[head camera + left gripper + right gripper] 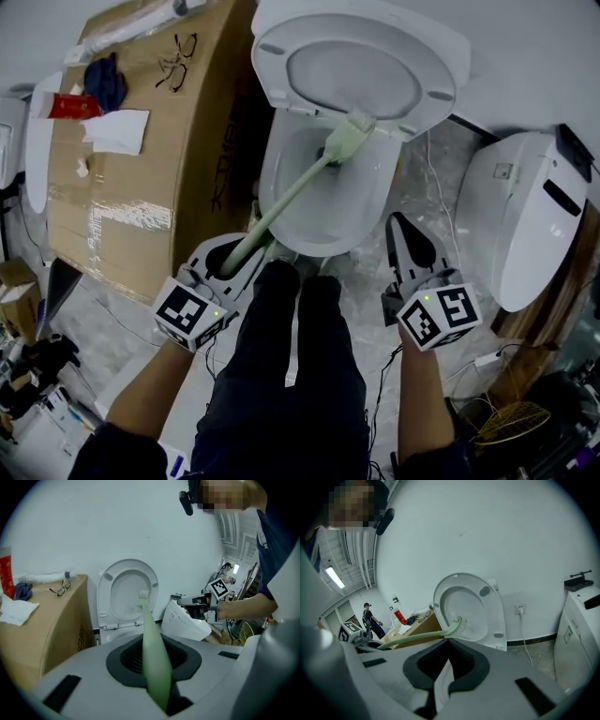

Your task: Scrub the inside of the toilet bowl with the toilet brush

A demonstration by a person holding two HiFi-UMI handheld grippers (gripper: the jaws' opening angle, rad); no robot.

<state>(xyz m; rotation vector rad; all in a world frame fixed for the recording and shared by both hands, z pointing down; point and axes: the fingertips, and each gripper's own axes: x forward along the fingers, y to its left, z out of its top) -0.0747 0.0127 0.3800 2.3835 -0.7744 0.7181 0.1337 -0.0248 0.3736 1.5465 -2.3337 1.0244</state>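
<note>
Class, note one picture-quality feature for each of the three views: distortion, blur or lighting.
Head view: even soft light, sharp, little glare. Left gripper view: strong fisheye, dark corners; the toilet brush handle near the lens looks swollen and soft. Right gripper view: same fisheye vignette, toilet lid bowed, a bright ceiling lamp.

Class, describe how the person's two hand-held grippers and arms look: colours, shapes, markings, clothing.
The left hand-held gripper and the right hand-held gripper are white plastic shells with black jaw linings, tapering forward. Each carries a cube of black-and-white square markers with a small green light. The person wears short dark-blue sleeves.
</note>
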